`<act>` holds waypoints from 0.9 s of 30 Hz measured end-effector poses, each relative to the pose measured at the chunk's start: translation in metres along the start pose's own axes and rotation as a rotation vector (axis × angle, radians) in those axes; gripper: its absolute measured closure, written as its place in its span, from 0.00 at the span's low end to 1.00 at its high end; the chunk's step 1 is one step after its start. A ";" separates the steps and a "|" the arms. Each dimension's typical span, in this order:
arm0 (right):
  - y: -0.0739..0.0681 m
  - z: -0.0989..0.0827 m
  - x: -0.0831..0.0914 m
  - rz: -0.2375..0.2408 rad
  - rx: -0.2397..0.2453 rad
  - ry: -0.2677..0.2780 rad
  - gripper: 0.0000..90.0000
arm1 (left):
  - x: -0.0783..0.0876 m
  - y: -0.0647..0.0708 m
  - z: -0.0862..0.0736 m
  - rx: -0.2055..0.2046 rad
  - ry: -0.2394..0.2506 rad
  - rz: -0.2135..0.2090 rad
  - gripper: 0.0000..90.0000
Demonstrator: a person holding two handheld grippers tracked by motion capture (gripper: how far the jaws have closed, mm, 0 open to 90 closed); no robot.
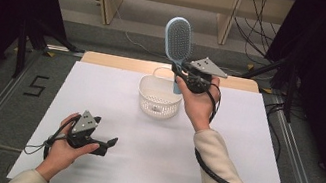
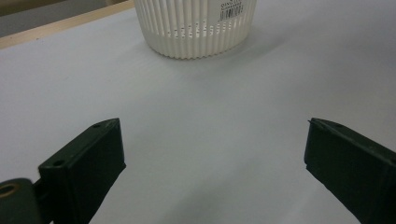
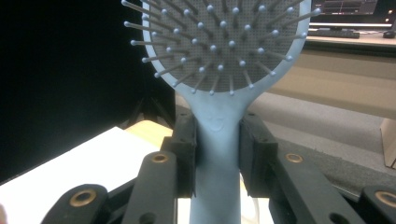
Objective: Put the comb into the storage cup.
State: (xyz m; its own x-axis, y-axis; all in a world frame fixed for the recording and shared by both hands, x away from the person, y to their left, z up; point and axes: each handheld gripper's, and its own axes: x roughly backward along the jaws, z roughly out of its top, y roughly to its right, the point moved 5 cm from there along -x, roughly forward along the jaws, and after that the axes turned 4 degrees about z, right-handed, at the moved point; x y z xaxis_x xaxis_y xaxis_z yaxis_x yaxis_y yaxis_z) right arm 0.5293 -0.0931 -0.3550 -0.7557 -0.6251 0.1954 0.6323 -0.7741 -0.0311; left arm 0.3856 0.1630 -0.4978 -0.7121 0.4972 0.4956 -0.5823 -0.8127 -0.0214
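A light blue hairbrush (image 1: 179, 38) stands upright in the air above the far side of a white slotted basket (image 1: 159, 97). My right gripper (image 1: 180, 72) is shut on the brush's handle (image 3: 217, 154), bristles facing the camera in the right gripper view. The brush head (image 3: 224, 42) rises above the jaws. Near the table's front left, my left gripper (image 1: 111, 144) is held low over the white table top (image 1: 149, 160), open and holding nothing. Beyond its wide-apart jaws stands the basket (image 2: 196, 25).
The white sheet ends at a wooden strip (image 1: 105, 59) along the far edge. Black stands (image 1: 22, 41) and cables (image 1: 256, 42) sit on the floor around the table. A thick cable (image 1: 221, 180) trails from the right gripper along the sleeve.
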 end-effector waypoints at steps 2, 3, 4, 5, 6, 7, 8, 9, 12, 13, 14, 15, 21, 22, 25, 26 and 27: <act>0.000 0.000 -0.001 0.001 -0.002 -0.002 0.78 | 0.000 0.000 0.000 -0.001 -0.001 -0.001 0.05; 0.000 -0.001 -0.001 0.001 -0.001 -0.002 0.78 | 0.000 0.000 0.000 -0.001 -0.001 -0.001 0.05; 0.000 -0.001 -0.002 0.000 -0.002 -0.003 0.78 | 0.000 0.000 0.000 -0.001 -0.001 -0.001 0.05; 0.000 -0.001 -0.002 0.000 -0.002 -0.003 0.78 | 0.000 0.000 0.000 0.000 0.000 0.000 0.05; 0.000 -0.001 -0.003 -0.001 -0.001 -0.005 0.78 | 0.000 0.000 0.000 0.000 0.000 0.000 0.05; 0.000 -0.001 -0.003 -0.001 -0.002 -0.007 0.78 | 0.000 0.000 0.000 0.000 0.000 0.000 0.05; 0.000 -0.002 -0.003 -0.001 -0.002 -0.006 0.78 | 0.000 0.000 0.000 0.000 0.000 0.000 0.05; 0.000 -0.002 -0.004 -0.001 -0.003 -0.006 0.78 | 0.000 0.000 0.000 0.000 0.000 0.000 0.05; 0.001 -0.003 -0.005 0.000 -0.003 -0.009 0.78 | 0.000 0.000 0.000 -0.001 0.000 0.000 0.05; 0.001 -0.003 -0.005 -0.002 -0.004 -0.010 0.78 | 0.000 0.000 0.000 -0.001 0.000 -0.001 0.05; 0.002 -0.003 -0.006 -0.002 -0.004 -0.010 0.78 | 0.000 0.000 0.000 -0.002 -0.001 -0.001 0.05; 0.002 -0.003 -0.006 -0.002 -0.006 -0.010 0.78 | 0.000 0.000 0.000 -0.001 0.000 0.000 0.05; 0.003 -0.004 -0.009 -0.005 -0.007 -0.013 0.78 | 0.000 0.000 0.000 -0.001 -0.001 -0.001 0.05; 0.003 -0.004 -0.009 -0.004 -0.007 -0.014 0.78 | 0.000 0.000 0.000 -0.001 -0.001 -0.002 0.05; 0.003 -0.005 -0.011 -0.005 -0.005 -0.016 0.78 | 0.000 0.000 0.000 -0.001 -0.001 -0.002 0.05; 0.003 -0.006 -0.012 -0.005 -0.006 -0.017 0.78 | 0.000 0.000 0.000 -0.001 0.000 -0.001 0.05; 0.003 -0.006 -0.012 -0.005 -0.009 -0.019 0.78 | 0.000 0.000 0.000 0.000 0.001 -0.001 0.05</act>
State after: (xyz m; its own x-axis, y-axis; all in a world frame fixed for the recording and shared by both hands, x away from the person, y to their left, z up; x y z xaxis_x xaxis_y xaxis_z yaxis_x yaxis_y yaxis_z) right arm 0.5389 -0.0883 -0.3635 -0.7553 -0.6194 0.2141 0.6271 -0.7780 -0.0386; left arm 0.3856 0.1629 -0.4977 -0.7120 0.4981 0.4949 -0.5830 -0.8122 -0.0214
